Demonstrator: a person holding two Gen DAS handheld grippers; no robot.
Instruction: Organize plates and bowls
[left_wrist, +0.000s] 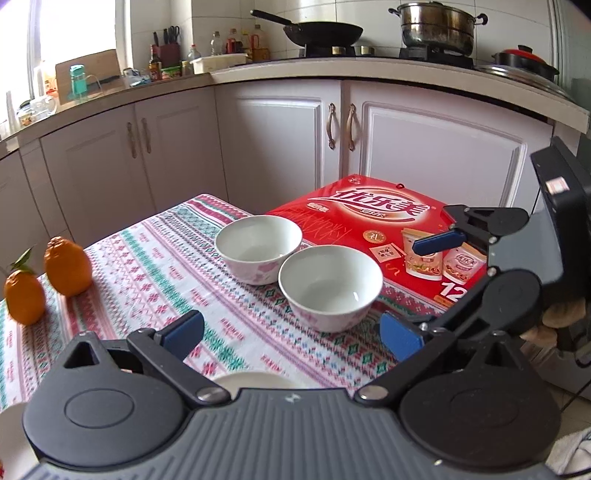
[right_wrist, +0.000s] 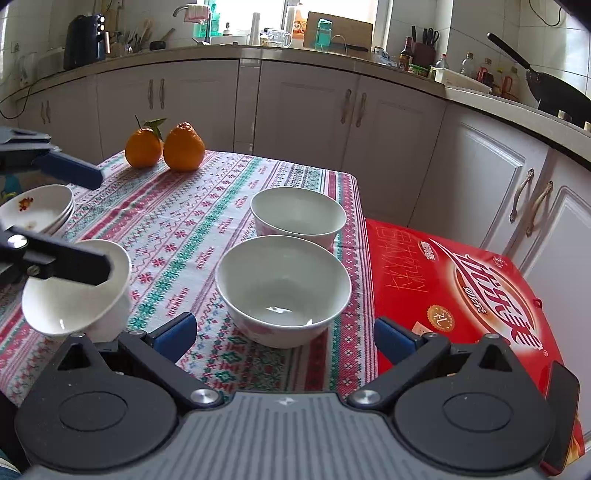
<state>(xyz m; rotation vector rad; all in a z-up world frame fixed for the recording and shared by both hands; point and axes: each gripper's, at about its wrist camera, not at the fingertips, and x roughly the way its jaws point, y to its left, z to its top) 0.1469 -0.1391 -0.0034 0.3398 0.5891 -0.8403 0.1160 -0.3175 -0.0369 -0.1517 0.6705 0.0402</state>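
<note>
Nearest the right wrist camera, the right tool (right_wrist: 283, 338) stands spread wide and empty, the nearer bowl (right_wrist: 283, 290) just ahead between its pads and untouched. Beyond that bowl sits a 2nd bowl (right_wrist: 298, 216), both beside the red carton (right_wrist: 469, 291) on the worktop (right_wrist: 177, 229). Left of the nearer bowl, a tilted bowl (right_wrist: 77, 291) leans on another, near stacked plates (right_wrist: 38, 208). Likewise released, the left tool (left_wrist: 291, 332) grasps nothing. Gathering bowls seems underway; next, close on the nearer bowl's rim.

Two bowls (right_wrist: 283, 291) side by side on table (right_wrist: 207, 229) — box (right_wrist: 461, 288) right, oranges (right_wrist: 164, 147) behind
</note>
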